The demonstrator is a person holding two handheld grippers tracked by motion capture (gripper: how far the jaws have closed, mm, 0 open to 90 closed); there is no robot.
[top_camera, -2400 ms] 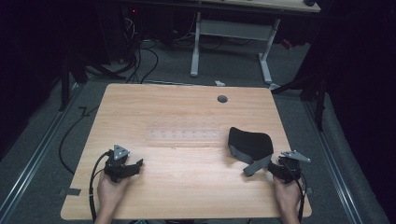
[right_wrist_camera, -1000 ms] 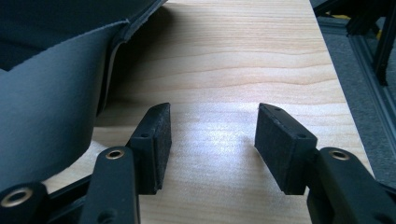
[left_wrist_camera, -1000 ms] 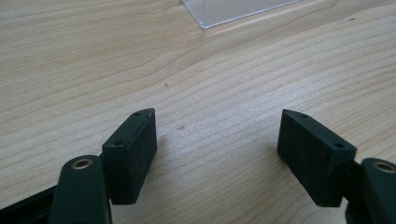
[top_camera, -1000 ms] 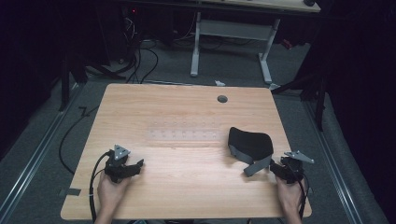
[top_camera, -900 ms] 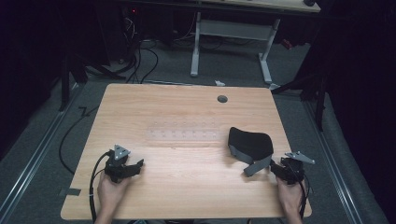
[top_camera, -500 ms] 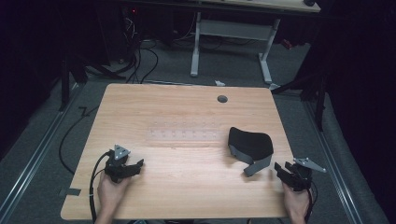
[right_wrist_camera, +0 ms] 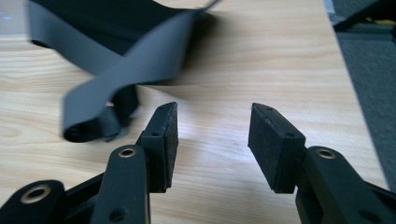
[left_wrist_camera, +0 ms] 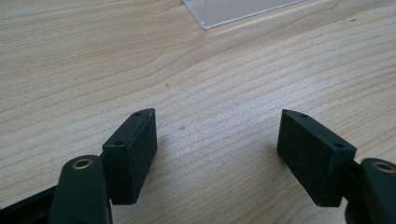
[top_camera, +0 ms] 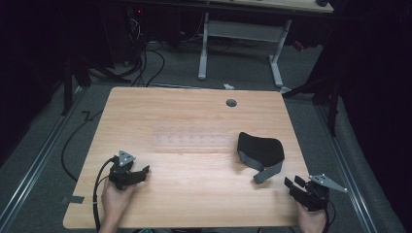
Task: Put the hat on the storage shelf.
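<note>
High view, going left to right: the left gripper (top_camera: 130, 175) rests low on the near left part of the table (top_camera: 194, 121), its jaws spread with nothing but bare wood between them, as the left gripper view confirms. It seems parked there, waiting, pointed toward the middle. Ahead of it, in the middle of the table, lies a clear plastic sheet (top_camera: 192, 141), flat and hard to make out; its corner also shows at the top of the left gripper view (left_wrist_camera: 233, 9).

Further right lies the black eye mask (top_camera: 260, 150), slightly domed, with its grey strap (top_camera: 267, 172) curling off toward the near edge. It rests on the right half of the table, held by nothing. The right gripper (top_camera: 296, 187) sits just beyond the strap's end, near the table's right front corner, clear of it. Its jaws have just been closing a little, yet they stand apart and grasp nothing; in the right gripper view the strap (right_wrist_camera: 126, 84) lies ahead and to the left of the jaws, not between them. I judge that this hand is lining up on the strap.

The table is pale wood grain with a round cable hole (top_camera: 231, 103) near the far edge. Around it is grey carpet, with loose cables (top_camera: 145, 63) and the white legs of another desk (top_camera: 238, 43) behind, the rest dark.
</note>
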